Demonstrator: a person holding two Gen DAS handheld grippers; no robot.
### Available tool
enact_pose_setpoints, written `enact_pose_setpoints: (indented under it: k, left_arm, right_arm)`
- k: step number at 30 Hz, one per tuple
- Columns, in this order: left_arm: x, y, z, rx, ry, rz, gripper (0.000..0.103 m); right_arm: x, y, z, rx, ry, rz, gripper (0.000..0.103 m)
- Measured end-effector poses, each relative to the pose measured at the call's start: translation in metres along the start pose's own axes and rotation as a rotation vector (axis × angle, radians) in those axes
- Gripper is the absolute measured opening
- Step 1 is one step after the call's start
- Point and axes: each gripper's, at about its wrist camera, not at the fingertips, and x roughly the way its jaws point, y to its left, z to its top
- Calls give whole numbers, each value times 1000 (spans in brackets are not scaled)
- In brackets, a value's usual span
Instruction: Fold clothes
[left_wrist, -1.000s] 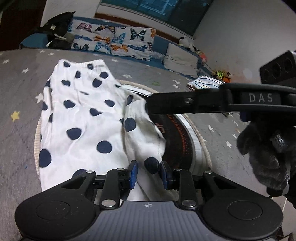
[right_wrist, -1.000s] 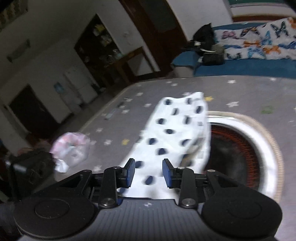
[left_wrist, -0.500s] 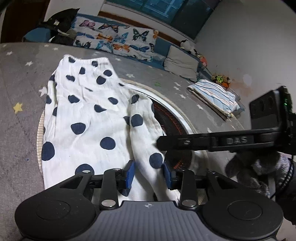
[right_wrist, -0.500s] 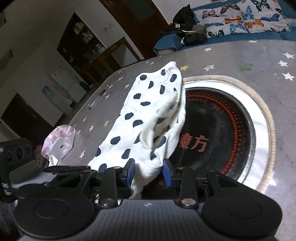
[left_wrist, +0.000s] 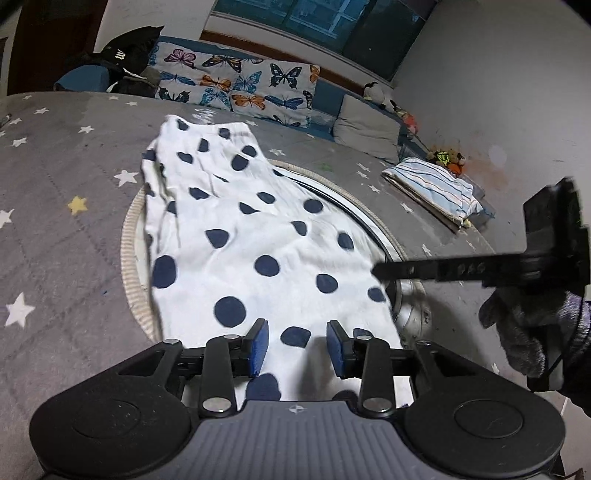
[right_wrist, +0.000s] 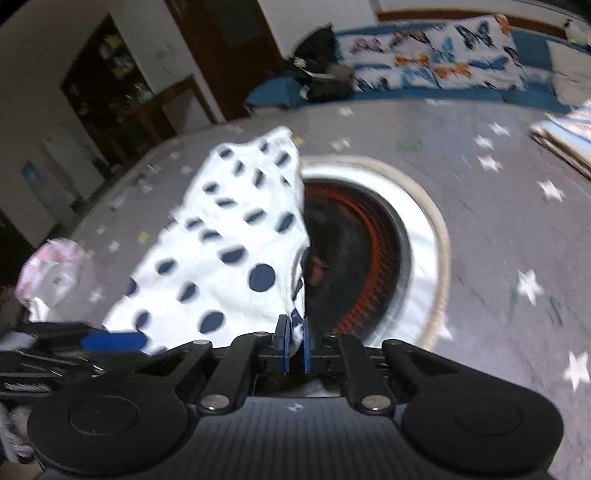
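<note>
Since the earlier frames, the white cotton garment with navy polka dots (left_wrist: 258, 236) had been drawn flatter and wider across the round dark panel with orange rings (right_wrist: 365, 258), covering more of it, and the right gripper (right_wrist: 294, 345) had dropped to the cloth's near right edge. Its jaws had just been closing and now stood pressed almost together, pinching a fold of that dotted hem between the blue pads. The left gripper (left_wrist: 297, 349) hung low over the near edge of the same garment, its jaws spread partway after opening a little; cloth lay between the blue pads (left_wrist: 258, 345), which did not press on it. The garment stretched away from both grippers over the grey star-printed mat (left_wrist: 55, 229). A gloved hand (left_wrist: 532, 332) carried the right tool. A striped folded cloth (left_wrist: 436, 186) lay well apart.
</note>
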Motion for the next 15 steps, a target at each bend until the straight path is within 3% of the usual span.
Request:
enact_pose_setpoints:
  k: [6, 10, 15]
  left_arm:
    - [-11, 2, 8, 22, -27, 23, 36]
    - [-3, 2, 27, 1, -47, 25, 36]
    - [21, 7, 47, -16, -53, 49, 34]
  right_arm:
    - [-17, 8, 7, -61, -79, -80, 14]
    - [-13, 23, 19, -97, -109, -24, 14]
    - [11, 40, 20, -152, -73, 23, 15]
